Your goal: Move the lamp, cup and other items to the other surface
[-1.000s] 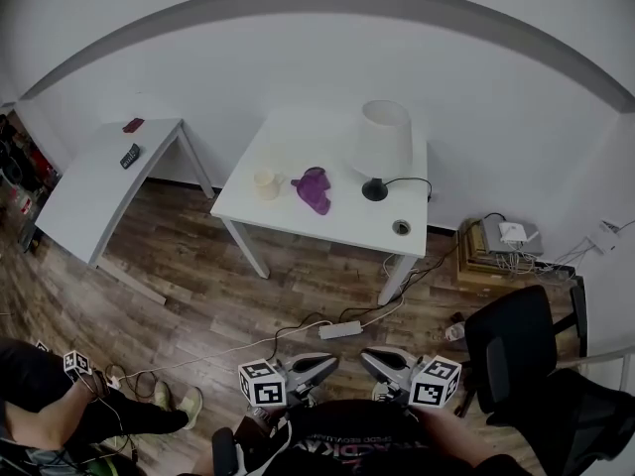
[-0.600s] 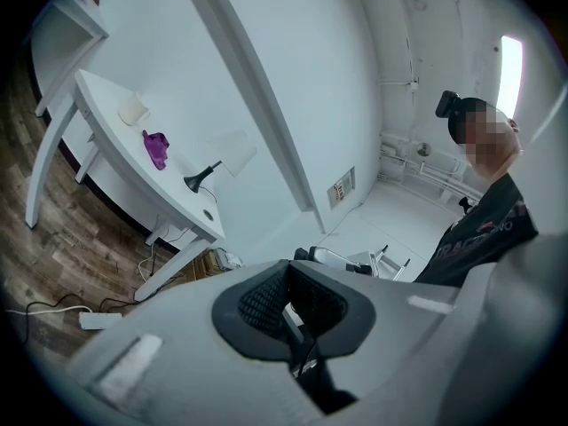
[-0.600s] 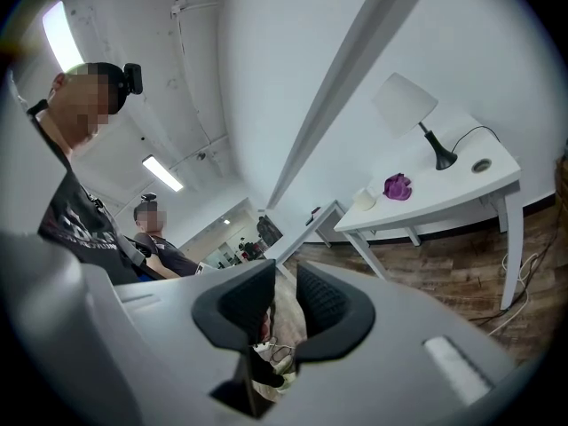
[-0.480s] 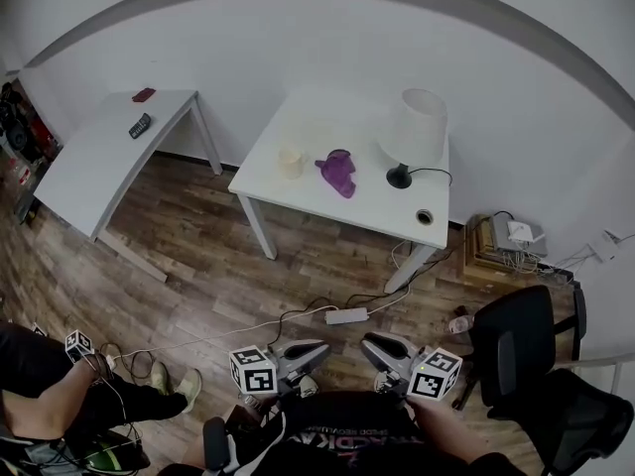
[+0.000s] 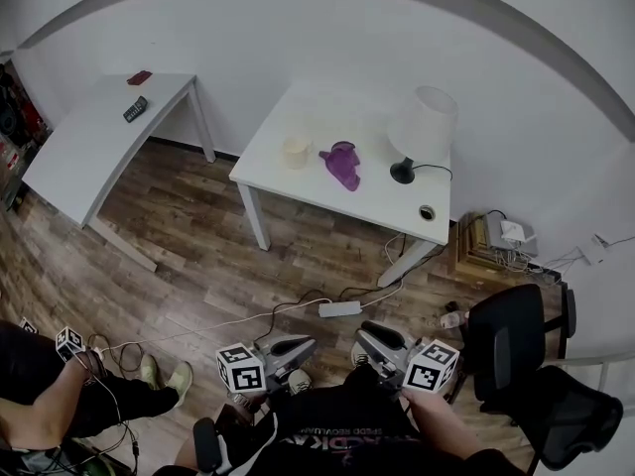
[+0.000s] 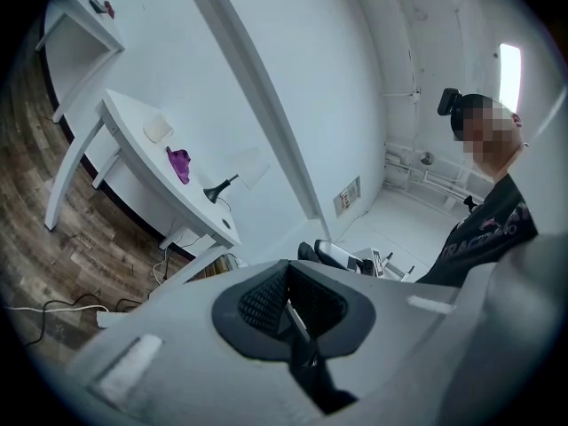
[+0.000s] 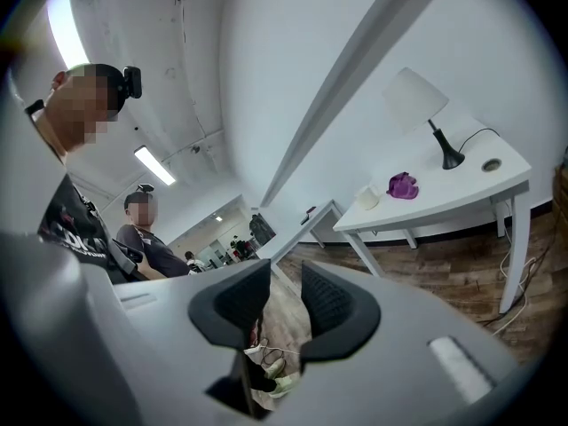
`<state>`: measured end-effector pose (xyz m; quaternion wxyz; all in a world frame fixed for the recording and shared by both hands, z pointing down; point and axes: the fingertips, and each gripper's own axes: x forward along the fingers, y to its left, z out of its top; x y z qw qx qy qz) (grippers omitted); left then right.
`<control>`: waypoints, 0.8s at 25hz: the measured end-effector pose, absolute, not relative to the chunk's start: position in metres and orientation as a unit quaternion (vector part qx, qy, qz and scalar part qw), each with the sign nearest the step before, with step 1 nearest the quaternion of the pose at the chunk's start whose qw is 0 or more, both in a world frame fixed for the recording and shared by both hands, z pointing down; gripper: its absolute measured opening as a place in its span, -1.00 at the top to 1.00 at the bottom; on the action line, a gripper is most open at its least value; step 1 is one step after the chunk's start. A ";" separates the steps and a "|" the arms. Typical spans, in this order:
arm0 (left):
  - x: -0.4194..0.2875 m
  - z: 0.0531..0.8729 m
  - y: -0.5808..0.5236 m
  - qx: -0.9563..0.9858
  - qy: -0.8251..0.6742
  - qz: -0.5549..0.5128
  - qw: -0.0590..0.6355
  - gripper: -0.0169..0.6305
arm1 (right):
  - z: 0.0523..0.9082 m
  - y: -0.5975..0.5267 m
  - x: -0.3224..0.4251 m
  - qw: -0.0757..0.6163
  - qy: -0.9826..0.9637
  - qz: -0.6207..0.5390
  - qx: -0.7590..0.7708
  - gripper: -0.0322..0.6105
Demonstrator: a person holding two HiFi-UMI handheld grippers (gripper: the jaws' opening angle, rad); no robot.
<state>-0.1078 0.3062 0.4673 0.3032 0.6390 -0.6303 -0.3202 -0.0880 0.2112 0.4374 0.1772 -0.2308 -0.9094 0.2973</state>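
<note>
1. far left is the empty-ish side table [image 5: 79, 157], with just a remote [image 5: 135, 109] and a small red thing [image 5: 140, 77] on it. my guess is that's the "other surface".
2. left claw [image 5: 306, 344] sits low in front of the person, jaws together, nothing in them.
3. the main table [image 5: 298, 188] holds the cup [image 5: 296, 152], a purple cloth [image 5: 341, 165] and the lamp [image 5: 422, 127], in that order. all three are well apart from both claws.
4. right claw [image 5: 365, 333] has just been opening its jaws. they're apart now and only floor shows through the gap, so it's holding nothing.
5. so this looks like the walk-up, with nothing moved yet. the next move calls for getting close to the main table, opening the left claw too, and picking a first item. the lamp's cord [image 5: 429, 170] trails off the base, so i'd watch that one.
6. writing: the marker cubes only have square patterns. the white print on the dark shirt is too cut off to read.
</note>
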 end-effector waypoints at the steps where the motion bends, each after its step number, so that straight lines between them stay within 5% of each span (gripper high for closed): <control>1: -0.109 0.467 0.306 0.637 -0.631 -0.321 0.304 0.95 | 0.438 0.208 -0.091 0.179 -0.909 0.297 -0.230 0.55; 20: -0.165 0.469 0.282 0.532 -0.731 -0.319 0.284 0.95 | 0.464 0.100 -0.243 0.206 -0.929 0.189 -0.244 0.38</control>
